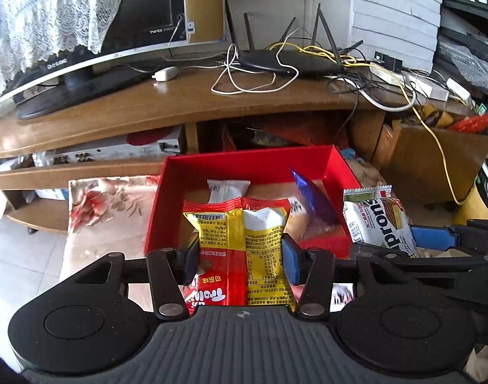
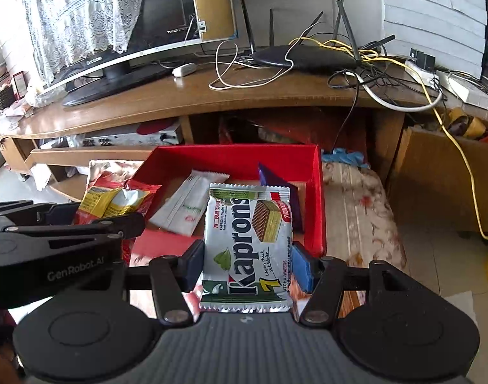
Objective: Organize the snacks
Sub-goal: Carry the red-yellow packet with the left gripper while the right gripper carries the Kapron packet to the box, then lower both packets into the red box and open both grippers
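**Two packets carried to the red box**

Going left to right: a television on a brown cabinet bears a faint maker's name on its bezel, too blurred to read. Below it stands the red box (image 1: 244,163) on a flowered cloth (image 1: 100,204), already holding a white sachet (image 1: 228,188) and a purple packet (image 1: 311,198).

The left gripper (image 1: 240,256) pinches a red-and-yellow snack bag (image 1: 244,249) by its sides, both pads pressing into the wrapper. Its back faces the camera, so a barcode and small Chinese print show, with a cartoon-lettered logo near the bottom that reads upside down. The bag hangs over the box's near wall.

Just to its right, the right gripper (image 2: 247,265) grips a white wafer packet (image 2: 247,246) between its pads. The label reads "Kaprons", "Matcha-Wafers" and a large "7". The left tool's arm carries "GenRobot.AI". This packet hangs over the near right part of the box.

The step in hand appears to be delivery: both snacks held above the box, neither released. The next move likely calls for lowering each over free floor and spreading the jaws, the wafers placed clear of the purple packet
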`<state>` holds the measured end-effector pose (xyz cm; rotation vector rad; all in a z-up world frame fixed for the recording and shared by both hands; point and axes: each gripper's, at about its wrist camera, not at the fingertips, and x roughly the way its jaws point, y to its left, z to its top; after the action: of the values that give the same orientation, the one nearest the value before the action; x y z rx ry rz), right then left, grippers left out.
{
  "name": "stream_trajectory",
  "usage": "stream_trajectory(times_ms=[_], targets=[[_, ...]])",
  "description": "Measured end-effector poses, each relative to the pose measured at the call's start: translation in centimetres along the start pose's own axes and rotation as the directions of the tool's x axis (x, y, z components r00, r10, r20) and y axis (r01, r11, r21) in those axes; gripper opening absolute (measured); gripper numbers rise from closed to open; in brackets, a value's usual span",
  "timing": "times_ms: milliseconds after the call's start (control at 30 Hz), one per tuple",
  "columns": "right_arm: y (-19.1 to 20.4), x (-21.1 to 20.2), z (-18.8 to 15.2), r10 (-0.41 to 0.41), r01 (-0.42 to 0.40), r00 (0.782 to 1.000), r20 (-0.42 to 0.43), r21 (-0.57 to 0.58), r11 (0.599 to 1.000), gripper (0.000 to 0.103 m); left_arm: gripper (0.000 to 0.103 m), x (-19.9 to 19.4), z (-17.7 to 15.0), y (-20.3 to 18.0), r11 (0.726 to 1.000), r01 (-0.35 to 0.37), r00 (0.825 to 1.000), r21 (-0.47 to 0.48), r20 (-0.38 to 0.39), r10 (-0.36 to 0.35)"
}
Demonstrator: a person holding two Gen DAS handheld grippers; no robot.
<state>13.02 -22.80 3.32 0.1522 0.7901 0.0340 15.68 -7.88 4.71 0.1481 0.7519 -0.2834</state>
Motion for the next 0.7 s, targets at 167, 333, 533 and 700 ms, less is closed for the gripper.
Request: stream_trajectory(times_ms=[167,333,533,700], targets=[[-0.1,2.4,1.8,-0.016,0.016,1.0,-0.005,-0.02,1.0,0.053,0.057,2.3,1.3,0.6,1.0,0.005,1.0,-0.024,-0.007,-0.005],[-0.3,4.5,3.4,-0.018,0.018,1.0,-0.007,-0.014,1.0,0.053,0.057,4.4,2.8,1.2,0.999,-0.003,1.0,-0.038,-0.017,0.002],[-0.7,6.8,4.8,-0.026,0.026,1.0,-0.011,-0.006,1.0,0.053,0.057,6.7,3.8,1.5,0.999,-0.011,1.0,-0.049,-0.02,0.01],[-0.7,8.5,5.2,-0.035,0.035,0.999,-0.028,-0.008,0.999,0.053,0.057,8.2,4.1,1.4,0.998,-0.031,0.999,-0.049,-0.033,0.029]])
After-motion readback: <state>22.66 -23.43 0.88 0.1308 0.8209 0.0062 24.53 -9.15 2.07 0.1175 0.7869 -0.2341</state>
